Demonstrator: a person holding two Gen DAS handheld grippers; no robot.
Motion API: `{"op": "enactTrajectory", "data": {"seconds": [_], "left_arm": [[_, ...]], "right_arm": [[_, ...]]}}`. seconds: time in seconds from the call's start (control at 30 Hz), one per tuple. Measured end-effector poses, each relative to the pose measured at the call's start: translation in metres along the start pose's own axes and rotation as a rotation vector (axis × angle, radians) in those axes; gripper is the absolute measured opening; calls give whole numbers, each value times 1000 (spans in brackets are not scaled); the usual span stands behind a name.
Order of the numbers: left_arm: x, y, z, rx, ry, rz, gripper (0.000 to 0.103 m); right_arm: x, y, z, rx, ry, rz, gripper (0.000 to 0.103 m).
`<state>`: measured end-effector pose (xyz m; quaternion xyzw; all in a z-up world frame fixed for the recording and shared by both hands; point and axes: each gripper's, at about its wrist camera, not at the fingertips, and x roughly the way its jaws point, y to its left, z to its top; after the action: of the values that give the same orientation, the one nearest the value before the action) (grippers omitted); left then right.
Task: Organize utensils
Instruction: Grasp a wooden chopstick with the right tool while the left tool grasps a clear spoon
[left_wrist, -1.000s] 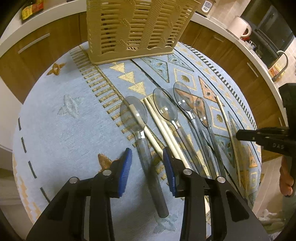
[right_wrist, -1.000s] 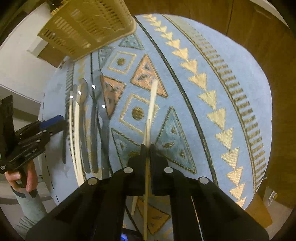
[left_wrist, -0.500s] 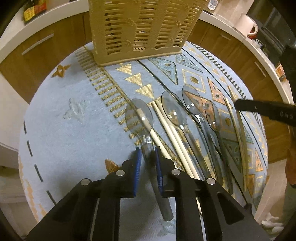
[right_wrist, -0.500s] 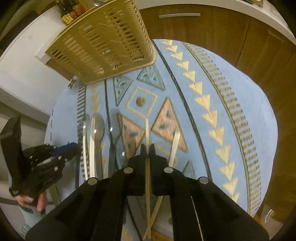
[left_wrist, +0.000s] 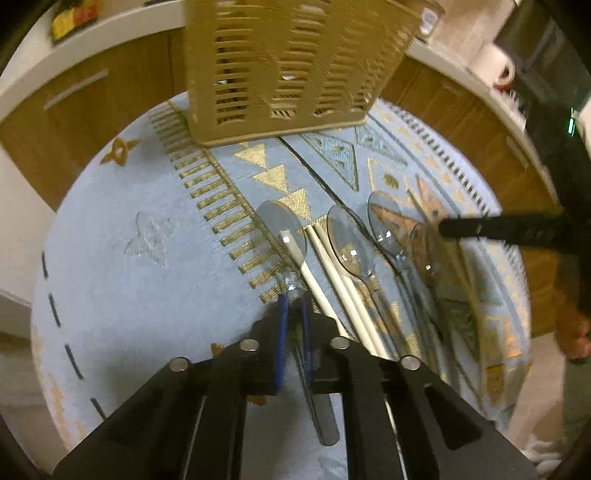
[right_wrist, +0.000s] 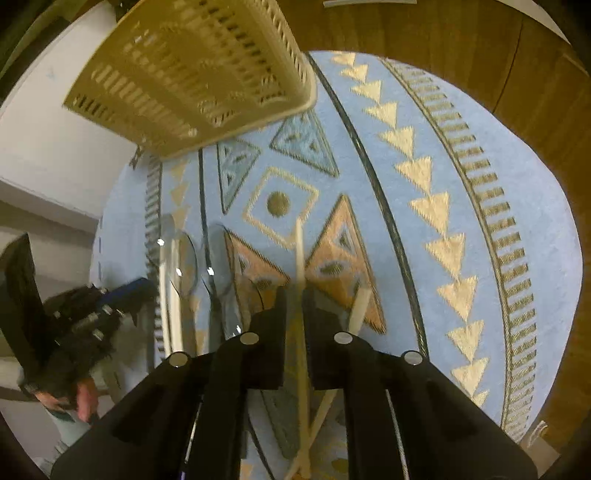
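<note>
My left gripper (left_wrist: 293, 299) is shut on the neck of a clear plastic spoon (left_wrist: 282, 225) that lies leftmost in a row on the blue patterned cloth. Beside it lie cream chopsticks (left_wrist: 332, 273) and other clear spoons (left_wrist: 351, 247). My right gripper (right_wrist: 295, 291) is shut on a cream chopstick (right_wrist: 300, 251) and holds it above the cloth; another chopstick (right_wrist: 360, 306) lies below it. The beige slotted utensil basket (left_wrist: 284, 66) stands at the far side of the table and also shows in the right wrist view (right_wrist: 192, 74).
The round table (left_wrist: 110, 266) has a blue cloth with gold triangles. Wooden cabinets (left_wrist: 472, 122) and a white counter curve behind it. A white mug (left_wrist: 495, 62) stands on the counter at the right. The right gripper's arm (left_wrist: 509, 229) reaches over the spoons.
My left gripper closed on the leftmost spoon's neck. My right gripper lifted its chopstick off the cloth and moved toward the basket.
</note>
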<state>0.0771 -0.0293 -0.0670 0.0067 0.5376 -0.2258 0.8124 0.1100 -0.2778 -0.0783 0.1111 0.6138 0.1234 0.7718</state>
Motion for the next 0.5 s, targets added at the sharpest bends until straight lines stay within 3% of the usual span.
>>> {"op": "enactTrajectory", "data": {"seconds": [0.2, 0.3, 0.37, 0.5], "left_arm": [[-5, 16, -6, -38, 17, -9, 0], [-4, 20, -8, -38, 29, -42, 0], [-6, 22, -6, -70, 25, -104, 7], [0, 13, -2, -37, 50, -75, 12]], "right_arm": [[4, 5, -10, -51, 20, -37, 13], [2, 6, -12, -62, 19, -41, 27], [-1, 9, -14, -73, 6, -58, 47], [-5, 14, -16, -115, -23, -119, 47]]}}
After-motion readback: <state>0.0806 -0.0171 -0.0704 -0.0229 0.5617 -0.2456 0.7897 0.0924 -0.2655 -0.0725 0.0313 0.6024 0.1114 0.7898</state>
